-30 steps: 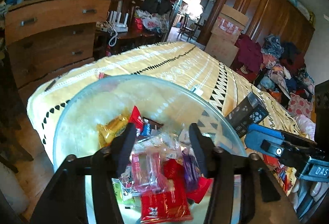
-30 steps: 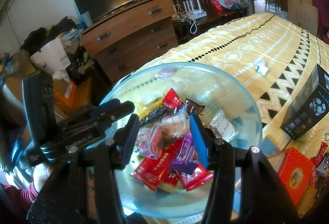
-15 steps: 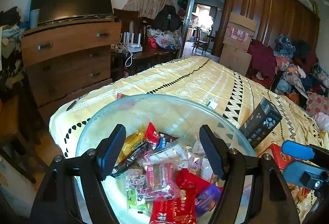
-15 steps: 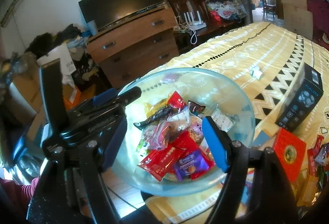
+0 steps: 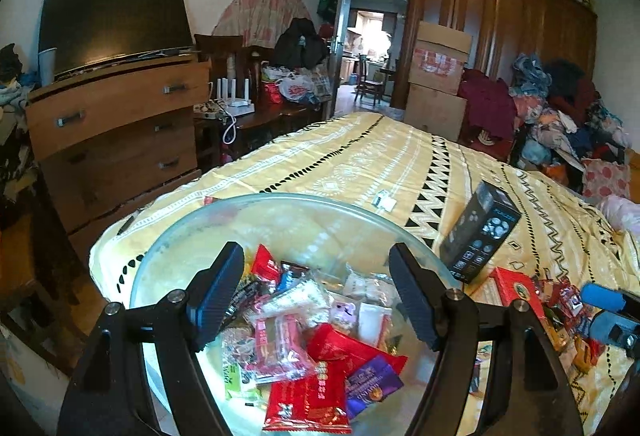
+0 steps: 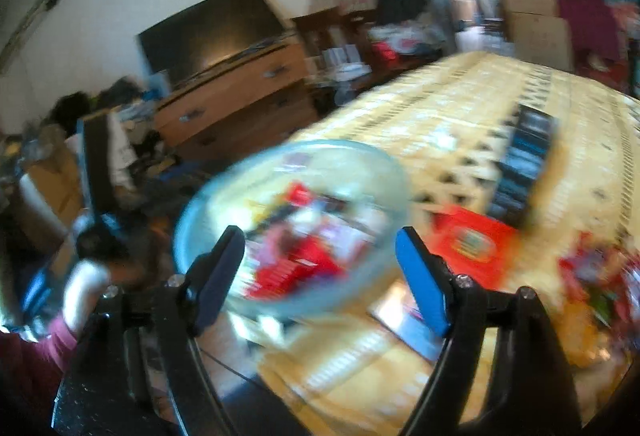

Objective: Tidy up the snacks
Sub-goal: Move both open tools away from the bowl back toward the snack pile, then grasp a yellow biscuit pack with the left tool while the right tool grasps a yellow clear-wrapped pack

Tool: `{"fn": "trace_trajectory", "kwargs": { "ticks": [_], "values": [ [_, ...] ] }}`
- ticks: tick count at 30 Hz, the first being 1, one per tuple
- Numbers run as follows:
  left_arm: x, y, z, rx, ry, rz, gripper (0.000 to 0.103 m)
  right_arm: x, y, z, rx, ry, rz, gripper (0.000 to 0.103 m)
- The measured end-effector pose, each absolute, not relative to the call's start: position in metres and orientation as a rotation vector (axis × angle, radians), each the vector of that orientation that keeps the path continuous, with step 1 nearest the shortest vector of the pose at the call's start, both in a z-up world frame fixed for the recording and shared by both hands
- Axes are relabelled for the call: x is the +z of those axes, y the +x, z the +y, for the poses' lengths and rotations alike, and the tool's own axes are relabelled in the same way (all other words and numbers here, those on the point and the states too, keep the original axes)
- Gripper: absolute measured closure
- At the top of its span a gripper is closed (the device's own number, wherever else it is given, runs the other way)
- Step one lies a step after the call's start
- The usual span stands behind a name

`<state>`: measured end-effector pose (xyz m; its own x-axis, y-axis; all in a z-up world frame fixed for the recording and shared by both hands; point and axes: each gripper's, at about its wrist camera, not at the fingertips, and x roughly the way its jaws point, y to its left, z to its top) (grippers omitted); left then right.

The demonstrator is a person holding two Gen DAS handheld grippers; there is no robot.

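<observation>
The bowl (image 5: 168, 260) of snacks (image 5: 320, 348) sits at the bed's (image 5: 360, 163) near corner, its rim over the edge. The left tool (image 5: 316, 292) hangs above it, wide open, empty. The right tool (image 6: 320, 272), opening and empty, is beside the bowl; bare bedspread lies beyond.

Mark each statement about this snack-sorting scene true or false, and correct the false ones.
1. The glass bowl holds wrapped snacks. True.
2. The left gripper is shut on a red packet. False: its jaws stand apart with nothing between them, above the bowl's snacks.
3. A dark box stands on the yellow bedspread, outside the bowl. True.
4. The red box lies inside the bowl. False: it lies on the bedspread beside the bowl.
5. The right gripper carries a snack. False: its jaws are opening and nothing is between them.
</observation>
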<state>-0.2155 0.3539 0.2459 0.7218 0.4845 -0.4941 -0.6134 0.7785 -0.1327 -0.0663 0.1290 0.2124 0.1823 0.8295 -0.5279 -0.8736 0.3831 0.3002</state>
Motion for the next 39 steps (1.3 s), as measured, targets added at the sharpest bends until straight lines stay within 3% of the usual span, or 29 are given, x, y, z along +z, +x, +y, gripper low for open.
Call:
{"fn": "trace_trajectory", "kwargs": {
  "ticks": [8,11,20,23,26,27,29,39],
  "values": [
    [0.229,-0.199,0.331,0.486,-0.347,0.488,0.027,0.123,0.016,0.025,0.844,-0.103,0.95,0.023],
    [0.224,-0.195,0.329,0.459,-0.38,0.49,0.027,0.102,0.017,0.034,0.879,-0.105,0.993,0.023],
    [0.201,-0.193,0.322,0.406,-0.38,0.556,0.027,0.031,0.02,0.075,0.776,-0.507,0.994,0.023],
    [0.193,-0.189,0.32,0.388,-0.407,0.572,0.027,0.016,0.04,0.074,0.75,-0.553,1.013,0.01],
    [0.193,-0.185,0.309,0.362,-0.386,0.575,0.027,-0.001,0.049,0.074,0.77,-0.574,1.08,0.009],
    [0.194,-0.184,0.305,0.354,-0.379,0.574,0.027,-0.001,0.045,0.073,0.777,-0.58,1.068,0.01],
    [0.195,-0.182,0.299,0.343,-0.375,0.574,0.027,0.0,0.034,0.069,0.803,-0.587,1.057,0.031],
    [0.196,-0.151,0.208,0.111,-0.252,0.633,0.027,0.034,-0.028,-0.016,0.79,-0.263,0.987,0.031]
  ]
}}
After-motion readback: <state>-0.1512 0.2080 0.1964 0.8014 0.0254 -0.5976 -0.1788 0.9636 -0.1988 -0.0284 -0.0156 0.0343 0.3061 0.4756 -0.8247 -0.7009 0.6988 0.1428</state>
